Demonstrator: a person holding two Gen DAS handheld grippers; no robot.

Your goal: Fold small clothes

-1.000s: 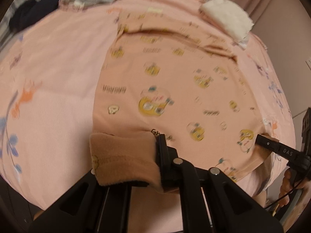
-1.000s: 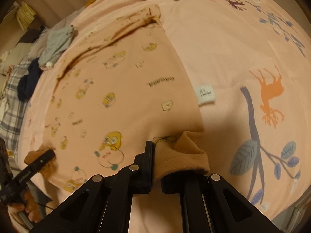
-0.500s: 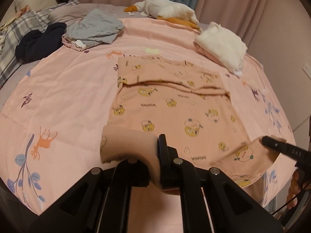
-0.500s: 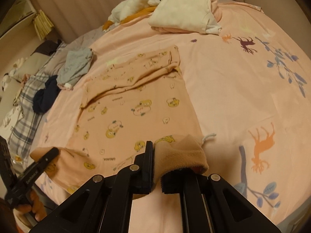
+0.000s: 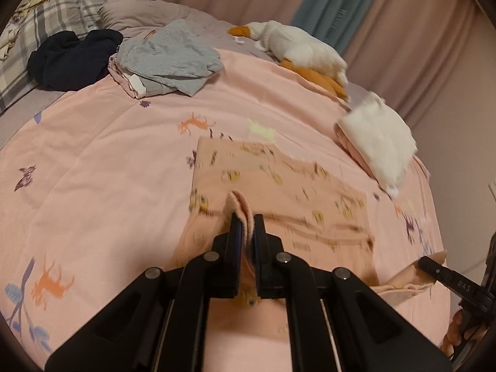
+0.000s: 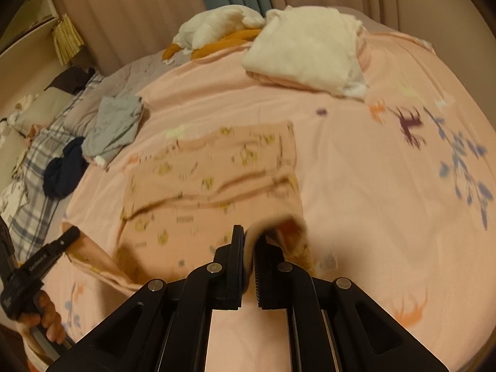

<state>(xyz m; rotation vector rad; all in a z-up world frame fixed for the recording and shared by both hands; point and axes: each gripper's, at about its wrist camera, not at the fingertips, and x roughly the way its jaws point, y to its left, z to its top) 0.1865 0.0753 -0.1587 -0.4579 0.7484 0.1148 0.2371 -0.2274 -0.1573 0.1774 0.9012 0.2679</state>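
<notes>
The left tool point(image 5: 246, 232) is closed on a fold of the peach printed garment point(image 5: 279, 186), a lip of cloth standing up between its jaws. The right tool point(image 6: 248, 241) is likewise clamped on another corner of the same garment, the fabric bunched up just beside its right jaw. The garment lies across the middle of the bed point(image 5: 108, 170), its far part flat on the pink patterned bedcover and its near edge raised off the cover at both gripped corners; a crease runs across it from side to side. In the left wrist view the right tool shows at the right edge, with cloth at its tip and fingers point(image 5: 458, 331) below it on the handle. In the right wrist view the left tool appears at the left edge in the same way, with a hand point(image 6: 46, 313) on its grip. Toward the far right corner of the bed sits a folded white and pink pile point(image 6: 303, 52), and behind it a white plush toy point(image 5: 297, 46). A grey garment point(image 5: 167, 55) and a dark navy one point(image 5: 71, 59) lie near the far left edge, just beside a plaid pillow point(image 5: 37, 31). Curtains point(image 5: 341, 9) hang beyond the bed.
</notes>
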